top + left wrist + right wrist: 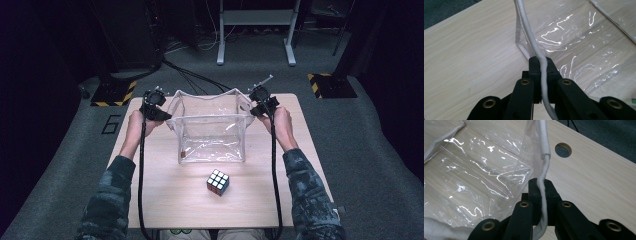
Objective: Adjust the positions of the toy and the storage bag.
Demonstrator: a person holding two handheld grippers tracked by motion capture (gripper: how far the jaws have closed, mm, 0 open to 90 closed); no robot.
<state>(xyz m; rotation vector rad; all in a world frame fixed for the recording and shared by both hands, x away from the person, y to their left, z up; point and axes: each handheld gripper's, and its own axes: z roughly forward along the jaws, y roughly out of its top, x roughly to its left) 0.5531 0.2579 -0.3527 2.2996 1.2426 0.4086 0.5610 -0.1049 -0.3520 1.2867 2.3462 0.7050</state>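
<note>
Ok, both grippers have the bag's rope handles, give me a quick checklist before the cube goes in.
1. Left gripper shut on the left rope handle: ok.
2. Right gripper shut on the right rope handle: ok.
3. Clear plastic bag mouth pulled open between the two grippers: ok.
4. Bag standing on the table, not tipped: ok.
5. Puzzle cube lying free on the table in front of the bag: ok.
6. A gripper free to pick up the cube: not ok, both hold handles.

We read one mark: a "6" outlined on the grey floor (pixel 111 124) (left of the table (pixel 165 200)).
</note>
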